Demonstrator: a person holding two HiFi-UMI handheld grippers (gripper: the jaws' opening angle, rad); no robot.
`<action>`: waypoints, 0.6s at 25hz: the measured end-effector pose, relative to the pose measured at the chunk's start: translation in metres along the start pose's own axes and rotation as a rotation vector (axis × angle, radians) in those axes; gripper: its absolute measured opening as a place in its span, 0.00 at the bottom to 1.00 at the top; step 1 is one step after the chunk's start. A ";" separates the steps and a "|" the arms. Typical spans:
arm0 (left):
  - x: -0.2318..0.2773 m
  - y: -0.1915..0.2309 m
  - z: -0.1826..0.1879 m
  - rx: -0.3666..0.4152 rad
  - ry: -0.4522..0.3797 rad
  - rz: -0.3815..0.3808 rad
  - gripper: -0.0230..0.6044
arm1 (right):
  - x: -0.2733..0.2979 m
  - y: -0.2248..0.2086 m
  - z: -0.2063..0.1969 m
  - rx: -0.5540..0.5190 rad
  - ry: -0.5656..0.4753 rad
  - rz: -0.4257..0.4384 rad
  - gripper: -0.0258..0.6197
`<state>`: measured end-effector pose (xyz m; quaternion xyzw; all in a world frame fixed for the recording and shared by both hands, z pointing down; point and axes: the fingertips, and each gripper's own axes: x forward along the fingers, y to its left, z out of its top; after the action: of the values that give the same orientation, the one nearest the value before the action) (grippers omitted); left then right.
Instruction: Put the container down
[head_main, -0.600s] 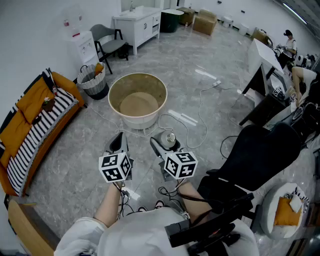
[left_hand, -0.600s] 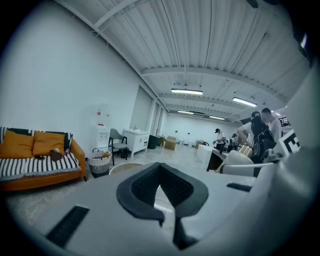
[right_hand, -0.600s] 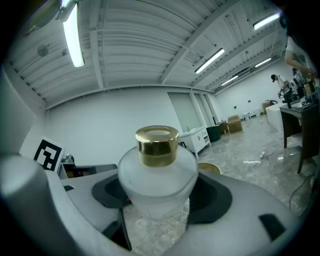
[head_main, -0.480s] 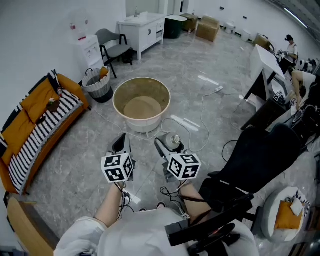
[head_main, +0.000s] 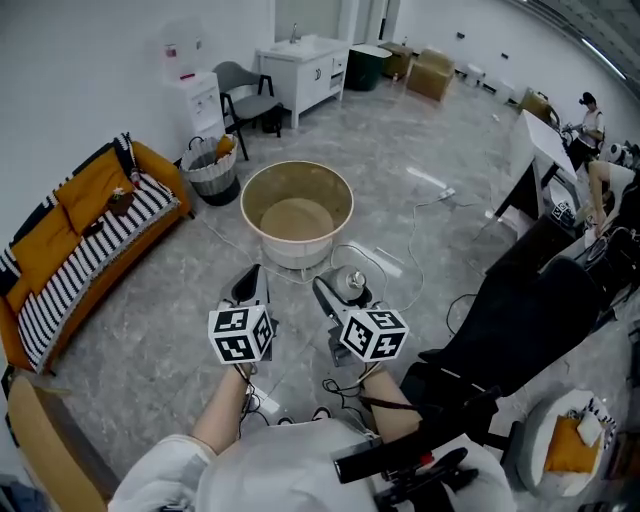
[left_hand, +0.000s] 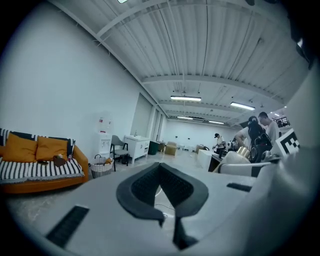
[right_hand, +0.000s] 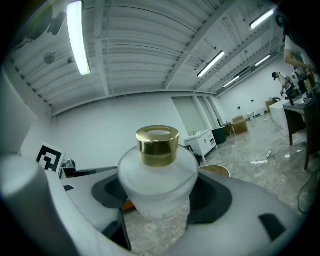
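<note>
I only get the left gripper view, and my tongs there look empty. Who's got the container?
Observer: The right tongs have it, closed on a frosted bottle.
Operator: Does it have a lid?
Observer: Yes, a shiny gold cap sits on top.
Operator: What's ahead of us?
Observer: A big round tan tub stands just beyond the bottle.
</note>
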<state>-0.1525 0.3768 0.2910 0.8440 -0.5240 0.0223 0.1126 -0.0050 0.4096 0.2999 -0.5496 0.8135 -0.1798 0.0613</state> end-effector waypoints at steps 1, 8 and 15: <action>-0.001 0.000 -0.001 0.005 0.002 -0.005 0.05 | 0.002 0.002 -0.001 0.002 -0.002 0.002 0.56; -0.007 0.010 -0.008 0.041 0.026 -0.032 0.05 | 0.011 0.010 -0.012 0.014 0.002 -0.011 0.56; 0.015 0.026 -0.025 0.022 0.059 -0.009 0.05 | 0.032 -0.009 -0.032 0.038 0.052 -0.032 0.56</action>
<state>-0.1669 0.3582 0.3217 0.8465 -0.5162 0.0523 0.1190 -0.0192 0.3850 0.3357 -0.5564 0.8023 -0.2107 0.0477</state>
